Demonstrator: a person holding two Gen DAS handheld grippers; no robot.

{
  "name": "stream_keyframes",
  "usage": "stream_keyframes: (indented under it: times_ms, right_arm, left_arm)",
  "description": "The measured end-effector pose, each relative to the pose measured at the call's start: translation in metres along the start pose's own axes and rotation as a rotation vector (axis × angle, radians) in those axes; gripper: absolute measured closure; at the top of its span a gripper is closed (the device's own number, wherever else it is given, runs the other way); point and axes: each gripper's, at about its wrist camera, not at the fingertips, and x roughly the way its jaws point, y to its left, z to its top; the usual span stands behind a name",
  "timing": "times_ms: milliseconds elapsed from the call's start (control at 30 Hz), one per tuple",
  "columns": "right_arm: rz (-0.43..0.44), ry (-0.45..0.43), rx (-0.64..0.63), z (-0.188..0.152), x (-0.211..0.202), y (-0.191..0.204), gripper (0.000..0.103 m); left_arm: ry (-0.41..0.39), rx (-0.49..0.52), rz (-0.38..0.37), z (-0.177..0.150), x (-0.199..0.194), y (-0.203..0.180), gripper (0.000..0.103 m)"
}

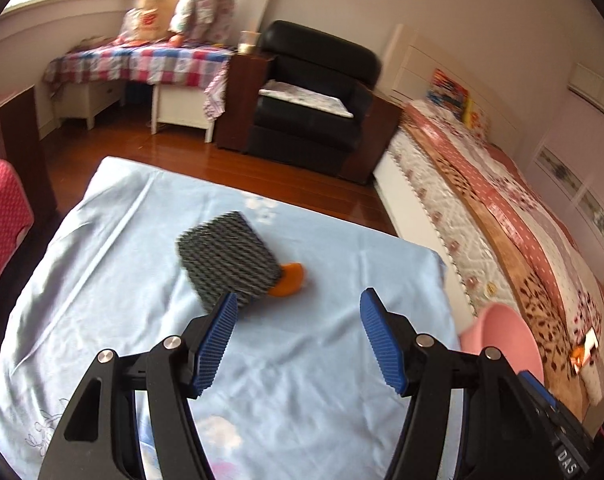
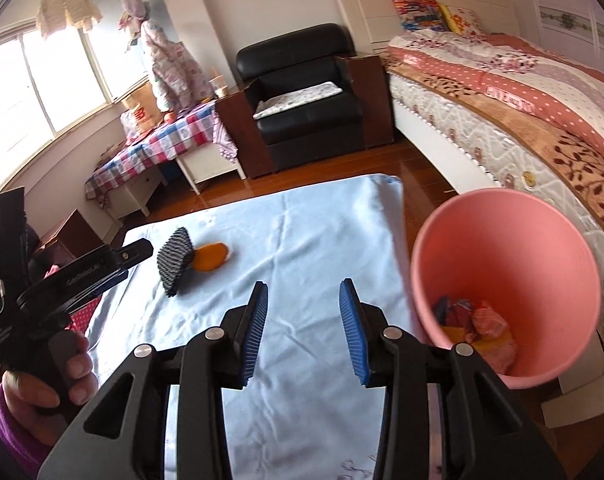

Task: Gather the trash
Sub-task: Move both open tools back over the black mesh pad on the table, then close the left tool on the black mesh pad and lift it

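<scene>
**A:** What remains to be collected on the blue-sheeted surface (image 2: 310, 240)?

**B:** Two items, touching each other near the surface's far left part: a dark ribbed pad (image 1: 227, 258), resembling a scrubbing sponge, and a piece of orange peel (image 1: 289, 279) tucked against its right edge, partly under it in the left wrist view.

**A:** Which way does the pad lie?

**B:** Flat, or nearly so. In the left wrist view its long axis runs diagonally, from far left toward near right, with one corner aimed back at the left tool (image 1: 297, 308). The peel is a curved slice, its longer side running roughly left to right. Motion blur softens both.

**A:** And the tools?

**B:** The left tool hangs over the surface just short of the pad, its blue fingers (image 1: 217, 344) spread wide and gripping nothing; the spread looks suited to taking the pad across its narrower side. The right tool (image 2: 304, 320) is also parted and empty, over the surface's near middle.

**A:** Why does the bin stand where it does?

**B:** The pink bin (image 2: 502, 216) stands off the surface's right edge, between it and the bed (image 2: 522, 92), its mouth tilted toward the camera. Crumpled wrappers (image 2: 478, 320) already lie at its bottom. That spot likely keeps the drop short for the right hand, less so for the left.
</scene>
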Motion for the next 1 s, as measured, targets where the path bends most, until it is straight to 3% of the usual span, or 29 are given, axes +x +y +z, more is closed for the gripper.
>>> stream_keyframes:
  times_ms: [233,467,700,767,833,900,1000]
  right_arm:
    - [0.052,0.041,-0.045,0.007,0.031,0.029,0.065]
    - [0.106,0.038,-0.059,0.025,0.051,0.042,0.065]
    - [0.109,0.057,-0.066,0.034,0.072,0.054,0.065]
    - [0.108,0.069,-0.069,0.032,0.078,0.056,0.065]
    - [0.104,0.084,-0.071,0.030,0.084,0.058,0.065]
    - [0.105,0.098,-0.068,0.029,0.090,0.059,0.065]
    - [0.114,0.122,-0.061,0.028,0.100,0.063,0.065]
  left_arm:
    - [0.053,-0.141,0.058,0.008,0.030,0.053,0.040]
    - [0.092,-0.208,0.129,0.013,0.070,0.070,0.040]
    - [0.156,-0.267,0.086,0.011,0.101,0.075,0.041]
    - [0.141,-0.250,0.086,0.010,0.103,0.074,0.053]
    - [0.154,-0.229,0.085,0.007,0.107,0.072,0.079]
    - [0.150,-0.220,0.083,0.006,0.108,0.073,0.089]
    - [0.139,-0.207,0.065,0.006,0.104,0.075,0.094]
